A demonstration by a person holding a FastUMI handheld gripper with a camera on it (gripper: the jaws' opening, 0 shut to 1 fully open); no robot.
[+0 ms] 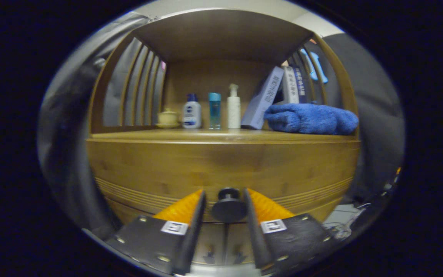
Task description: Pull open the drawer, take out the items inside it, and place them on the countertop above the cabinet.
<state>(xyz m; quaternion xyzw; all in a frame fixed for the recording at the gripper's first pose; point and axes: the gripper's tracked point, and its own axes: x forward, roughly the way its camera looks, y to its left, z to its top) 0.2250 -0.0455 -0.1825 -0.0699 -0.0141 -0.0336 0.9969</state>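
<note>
A wooden cabinet fills the view, its drawer front (221, 169) closed flush below the countertop (214, 135). A dark round knob (228, 207) sticks out of the drawer front. My gripper (224, 196) is open, with the knob sitting between its two fingers; small gaps show on both sides of the knob, so the fingers do not press on it. The inside of the drawer is hidden.
On the countertop stand a small cup on a saucer (167, 117), a white-and-blue lotion bottle (192, 111), a blue tube bottle (214, 110) and a white pump bottle (233, 107). Leaning books (267, 98) and a folded blue towel (312, 119) take the right side. A shelf roof spans overhead.
</note>
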